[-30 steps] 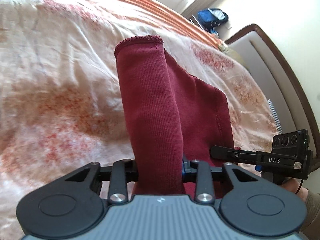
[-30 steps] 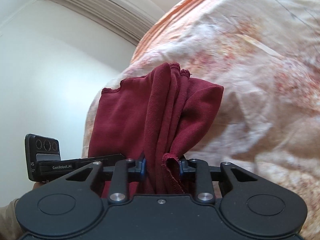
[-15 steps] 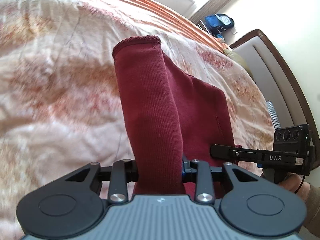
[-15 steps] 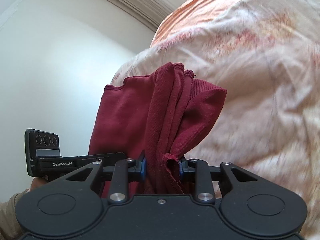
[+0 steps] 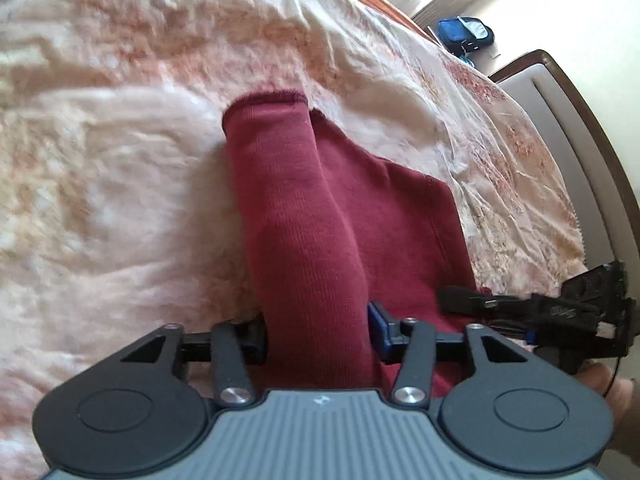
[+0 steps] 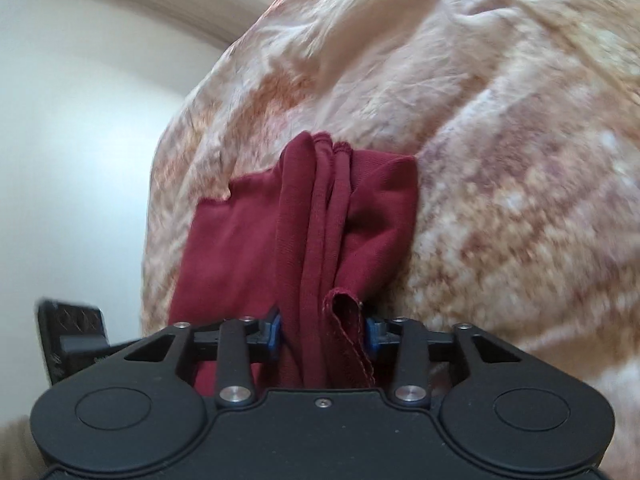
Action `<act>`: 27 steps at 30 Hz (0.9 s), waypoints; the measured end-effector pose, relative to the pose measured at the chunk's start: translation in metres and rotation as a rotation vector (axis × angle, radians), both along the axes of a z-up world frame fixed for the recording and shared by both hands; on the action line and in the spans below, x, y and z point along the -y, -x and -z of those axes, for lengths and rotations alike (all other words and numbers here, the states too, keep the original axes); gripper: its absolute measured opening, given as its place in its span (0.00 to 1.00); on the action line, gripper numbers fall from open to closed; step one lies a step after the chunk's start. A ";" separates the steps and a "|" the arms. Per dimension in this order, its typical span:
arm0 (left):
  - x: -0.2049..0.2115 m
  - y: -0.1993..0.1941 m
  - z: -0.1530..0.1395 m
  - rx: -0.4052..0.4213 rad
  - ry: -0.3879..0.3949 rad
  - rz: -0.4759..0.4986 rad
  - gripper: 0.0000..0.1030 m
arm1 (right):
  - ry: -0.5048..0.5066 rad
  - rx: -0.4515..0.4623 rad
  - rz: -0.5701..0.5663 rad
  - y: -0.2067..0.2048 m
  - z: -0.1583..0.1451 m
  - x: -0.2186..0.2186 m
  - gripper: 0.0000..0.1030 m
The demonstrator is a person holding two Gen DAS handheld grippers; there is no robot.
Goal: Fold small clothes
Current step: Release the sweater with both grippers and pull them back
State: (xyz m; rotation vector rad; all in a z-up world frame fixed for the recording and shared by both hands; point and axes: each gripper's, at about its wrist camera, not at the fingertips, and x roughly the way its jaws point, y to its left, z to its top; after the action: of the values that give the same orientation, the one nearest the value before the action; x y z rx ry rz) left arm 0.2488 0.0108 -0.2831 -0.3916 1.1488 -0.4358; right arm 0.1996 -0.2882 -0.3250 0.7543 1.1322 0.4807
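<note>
A small dark red knit garment [image 5: 320, 208] hangs between both grippers over the bed. My left gripper [image 5: 318, 336] is shut on one bunched end of it; the cloth runs forward from the jaws to a hemmed edge close to the bedspread. My right gripper [image 6: 322, 334] is shut on the other end of the garment [image 6: 316, 232], which shows several folds and a loose hem. The right gripper's body [image 5: 560, 312] shows at the right of the left wrist view; the left gripper's body [image 6: 72, 340] shows at the left of the right wrist view.
A crumpled cream and orange patterned bedspread [image 5: 120, 160] covers the bed [image 6: 500, 140] below. A padded headboard with a brown frame [image 5: 572, 128] stands at the right. A blue bag [image 5: 464, 34] lies on the floor beyond the bed. A white wall [image 6: 80, 120] is at the left.
Both grippers have moved down and forward towards the bed with the garment. The bedspread looks much closer and the far hem now nears it. Both grips are unchanged.
</note>
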 end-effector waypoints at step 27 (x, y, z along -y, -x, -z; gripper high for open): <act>0.004 0.179 -0.238 0.255 -0.185 -0.165 1.00 | 0.220 0.446 0.058 0.161 -0.295 -0.023 0.99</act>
State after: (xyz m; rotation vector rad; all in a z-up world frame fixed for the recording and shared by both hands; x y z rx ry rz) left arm 0.0693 0.0068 -0.0448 -0.2578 0.8921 -0.2247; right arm 0.0383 -0.2657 -0.0301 0.4552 0.7294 0.4397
